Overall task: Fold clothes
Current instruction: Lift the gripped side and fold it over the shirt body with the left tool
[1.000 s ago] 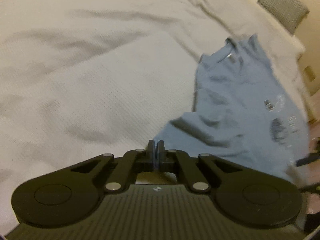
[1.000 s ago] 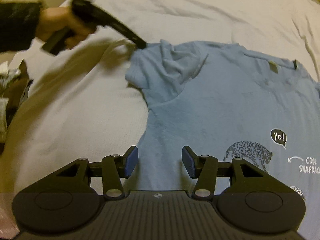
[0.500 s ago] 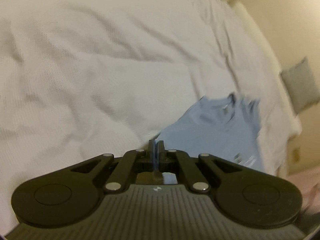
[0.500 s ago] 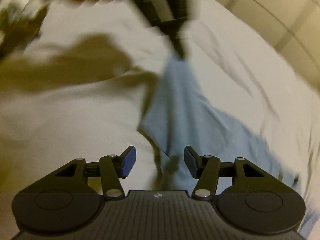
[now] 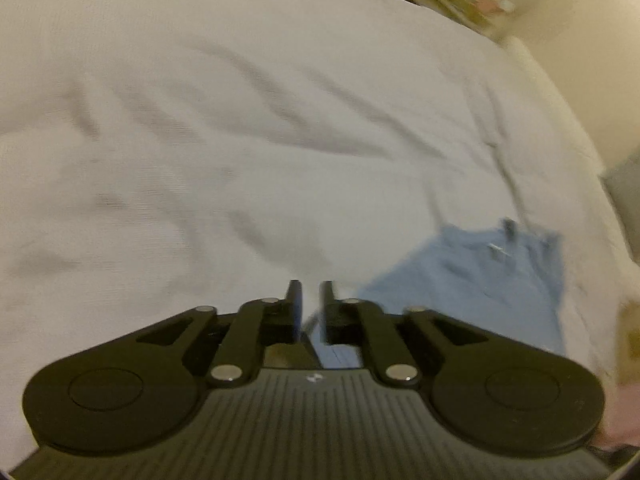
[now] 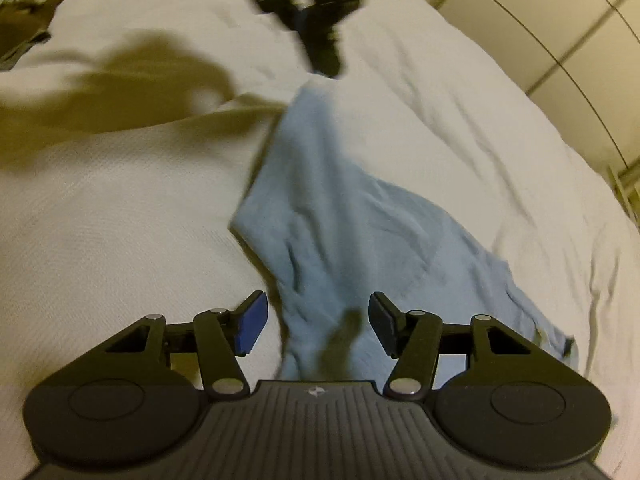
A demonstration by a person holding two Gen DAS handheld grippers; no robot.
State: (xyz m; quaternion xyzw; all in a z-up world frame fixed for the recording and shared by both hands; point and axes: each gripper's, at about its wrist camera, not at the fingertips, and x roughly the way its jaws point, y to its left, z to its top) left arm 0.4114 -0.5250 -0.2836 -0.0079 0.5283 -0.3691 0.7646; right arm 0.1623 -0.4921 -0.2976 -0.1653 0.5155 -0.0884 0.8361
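Two grippers are working: our left gripper (image 5: 309, 294), jaws a little apart, is letting the sleeve go on the bed (image 5: 200, 120), so the shirt (image 6: 340, 216) lies flat. Our right gripper (image 6: 314, 322) is waiting wide open and empty over the shirt.

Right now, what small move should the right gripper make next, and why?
Probably lower the right gripper and pinch the blue shirt: its jaws stand open directly over the cloth, while the left gripper shows only a narrow gap at the sleeve end.
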